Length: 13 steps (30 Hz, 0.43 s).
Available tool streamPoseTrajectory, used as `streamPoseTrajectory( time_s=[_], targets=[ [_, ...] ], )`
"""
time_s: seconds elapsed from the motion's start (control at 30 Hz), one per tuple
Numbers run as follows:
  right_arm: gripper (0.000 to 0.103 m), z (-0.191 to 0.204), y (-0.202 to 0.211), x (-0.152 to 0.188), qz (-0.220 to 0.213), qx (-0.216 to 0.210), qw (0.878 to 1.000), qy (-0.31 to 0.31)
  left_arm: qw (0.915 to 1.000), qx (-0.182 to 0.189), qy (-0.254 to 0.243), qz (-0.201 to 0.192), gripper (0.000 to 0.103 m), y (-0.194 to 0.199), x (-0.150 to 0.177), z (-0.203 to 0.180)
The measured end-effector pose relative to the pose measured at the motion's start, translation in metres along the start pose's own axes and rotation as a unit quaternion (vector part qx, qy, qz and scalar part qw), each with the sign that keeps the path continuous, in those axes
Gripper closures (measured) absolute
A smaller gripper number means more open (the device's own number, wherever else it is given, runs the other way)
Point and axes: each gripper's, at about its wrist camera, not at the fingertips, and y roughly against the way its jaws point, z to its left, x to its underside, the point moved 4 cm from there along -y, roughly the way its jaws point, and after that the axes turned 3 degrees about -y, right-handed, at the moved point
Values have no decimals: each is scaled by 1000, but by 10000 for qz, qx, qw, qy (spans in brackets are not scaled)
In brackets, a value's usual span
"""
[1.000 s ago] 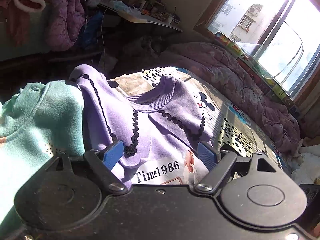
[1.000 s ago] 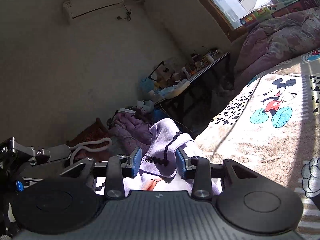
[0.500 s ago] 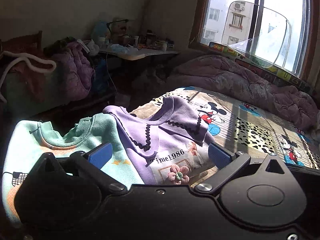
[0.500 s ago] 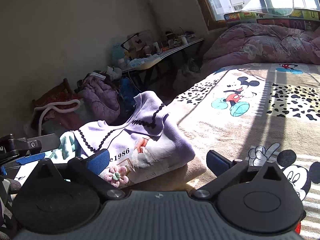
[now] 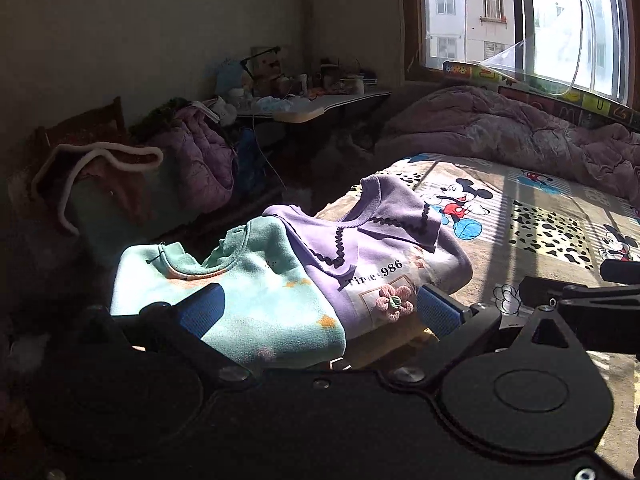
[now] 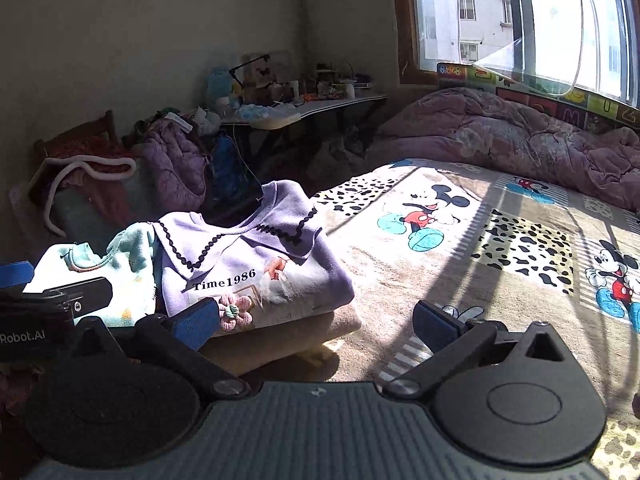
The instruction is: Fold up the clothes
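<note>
To your right the sunlit blanket [image 6: 460,264] lies bare up to the rumpled quilt [image 6: 520,140]. To your left, the folded purple top [image 6: 256,264] and mint top [image 5: 248,280] block passage; cluttered table [image 6: 320,104] beyond.

The sweater [image 6: 256,264] is lilac with black wavy collar trim, black "Time1986" lettering and a pink knitted flower with a green centre. At its 9 o'clock, the top [image 5: 248,288] is mint green with small orange specks and an orange-edged neckline. The blanket [image 6: 460,248] is beige, with cartoon mice in red shorts and teal shoes, and black-spotted cream patches. The quilt [image 6: 520,136] at 12 o'clock is dusty mauve. Gripper pads [image 5: 436,312] are blue on black fingers.
</note>
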Motion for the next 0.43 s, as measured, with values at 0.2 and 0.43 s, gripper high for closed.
streamPoseTrajectory(
  time_s=[0.2,0.43],
  targets=[
    [1,13,17,4,28,49,9999,139,9997,-82,202,72,0,13,4,7],
    [1,28,33,10,56,68,9998,160,9997,-63,213,57,1,28,8,14]
  ],
)
